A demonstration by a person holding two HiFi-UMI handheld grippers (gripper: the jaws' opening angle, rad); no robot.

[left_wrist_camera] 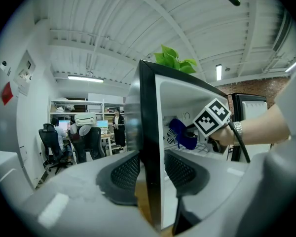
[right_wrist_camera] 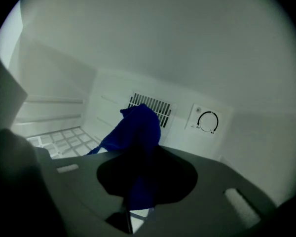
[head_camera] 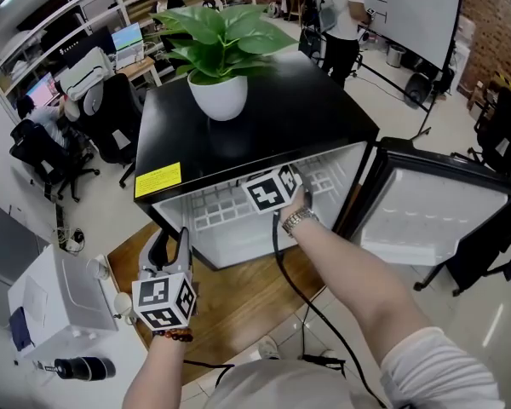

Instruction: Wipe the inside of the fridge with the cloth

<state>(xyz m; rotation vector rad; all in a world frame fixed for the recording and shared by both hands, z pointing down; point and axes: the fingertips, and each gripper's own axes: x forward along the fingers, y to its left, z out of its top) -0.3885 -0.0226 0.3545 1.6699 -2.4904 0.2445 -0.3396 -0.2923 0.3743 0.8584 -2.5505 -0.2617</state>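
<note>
A black mini fridge [head_camera: 238,135] stands with its door [head_camera: 434,211] swung open to the right. My right gripper [head_camera: 272,191] reaches into the white interior, shut on a blue cloth [right_wrist_camera: 138,127]. The cloth hangs from the jaws in front of the back wall's vent [right_wrist_camera: 150,105]. In the left gripper view the right gripper [left_wrist_camera: 187,135] and the cloth [left_wrist_camera: 180,132] show inside, above the wire shelf. My left gripper [head_camera: 172,245] sits at the fridge's front left corner. Its jaws [left_wrist_camera: 150,174] are closed around the edge of the side wall [left_wrist_camera: 149,132].
A potted plant [head_camera: 217,92] in a white bowl stands on the fridge top. A round dial [right_wrist_camera: 207,121] sits right of the vent, and a wire shelf [right_wrist_camera: 64,137] lies lower left. A black cable [head_camera: 298,288] trails from the right gripper. A white machine [head_camera: 51,305] stands at lower left, with office chairs and desks behind.
</note>
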